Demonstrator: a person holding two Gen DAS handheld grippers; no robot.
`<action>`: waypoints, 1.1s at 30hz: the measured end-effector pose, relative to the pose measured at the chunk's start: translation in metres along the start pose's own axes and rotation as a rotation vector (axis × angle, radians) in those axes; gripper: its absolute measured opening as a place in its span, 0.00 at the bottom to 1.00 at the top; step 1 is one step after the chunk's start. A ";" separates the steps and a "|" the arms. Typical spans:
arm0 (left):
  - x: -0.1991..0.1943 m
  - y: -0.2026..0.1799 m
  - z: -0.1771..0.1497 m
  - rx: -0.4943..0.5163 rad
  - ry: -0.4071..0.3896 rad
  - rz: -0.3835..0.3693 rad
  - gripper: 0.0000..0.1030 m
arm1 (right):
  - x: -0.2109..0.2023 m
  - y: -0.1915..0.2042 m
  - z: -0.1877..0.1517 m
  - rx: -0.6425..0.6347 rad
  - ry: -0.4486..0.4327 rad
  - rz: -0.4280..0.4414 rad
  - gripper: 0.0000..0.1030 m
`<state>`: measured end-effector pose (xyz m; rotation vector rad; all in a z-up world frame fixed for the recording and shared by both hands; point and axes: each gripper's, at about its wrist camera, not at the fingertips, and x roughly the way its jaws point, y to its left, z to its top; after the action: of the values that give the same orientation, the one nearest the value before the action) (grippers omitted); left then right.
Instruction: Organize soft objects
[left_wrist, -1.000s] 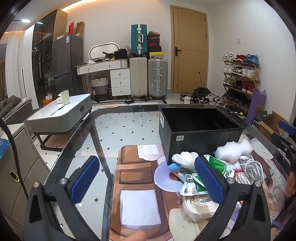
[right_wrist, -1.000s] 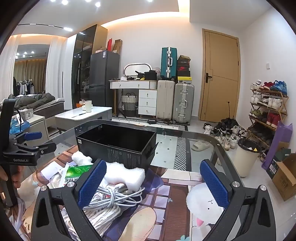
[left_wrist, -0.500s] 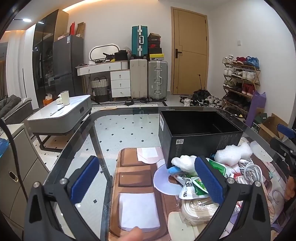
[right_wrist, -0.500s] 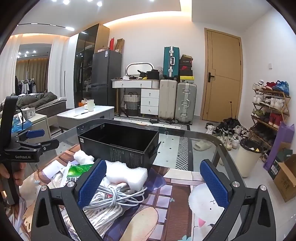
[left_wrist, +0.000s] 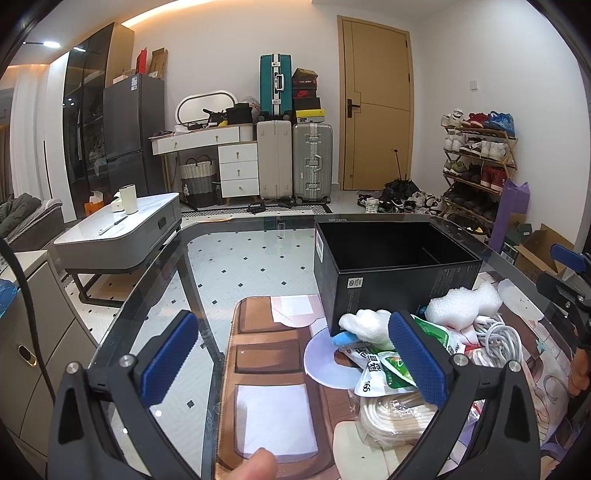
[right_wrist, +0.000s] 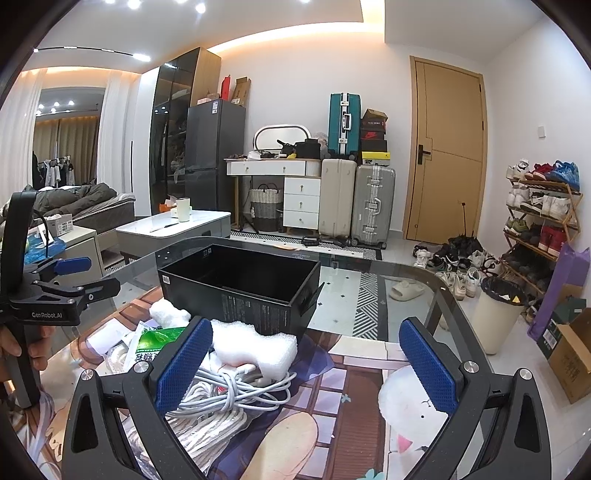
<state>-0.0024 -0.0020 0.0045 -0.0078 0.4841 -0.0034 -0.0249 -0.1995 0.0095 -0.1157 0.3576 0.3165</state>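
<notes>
The soft objects lay in one heap on the glass worktop, pressed against the near wall of the black box and not in it. The box stood open and looked empty, so I judged the sorting not yet begun: every piece was left to move.

Going by size, the box came first, its long axis running across the worktop's far end in the left wrist view, open side up. Next, the coil of pale rope sat nearest the cameras, lying flat. The white cable was looped loosely on top of it, with no clear direction. The white foam block lay lengthwise along the box wall, touching it. The green printed packet lay tilted among the rest, and a smaller white foam lump rested at the heap's left end.

The left hand-held gripper hovered with its jaws wide apart and nothing between them. The right hand-held gripper was likewise spread wide and empty above the heap.
</notes>
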 end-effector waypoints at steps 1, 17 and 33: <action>0.000 -0.001 0.000 0.004 -0.001 0.000 1.00 | 0.000 0.000 0.000 0.000 0.000 0.001 1.00; 0.000 -0.004 0.001 0.011 -0.006 -0.003 1.00 | 0.003 0.001 0.000 -0.003 0.010 0.011 1.00; 0.000 -0.004 0.000 0.012 -0.008 -0.004 1.00 | 0.005 0.003 -0.001 -0.005 0.007 0.013 1.00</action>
<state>-0.0025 -0.0061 0.0049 0.0028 0.4762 -0.0104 -0.0216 -0.1950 0.0063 -0.1199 0.3642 0.3298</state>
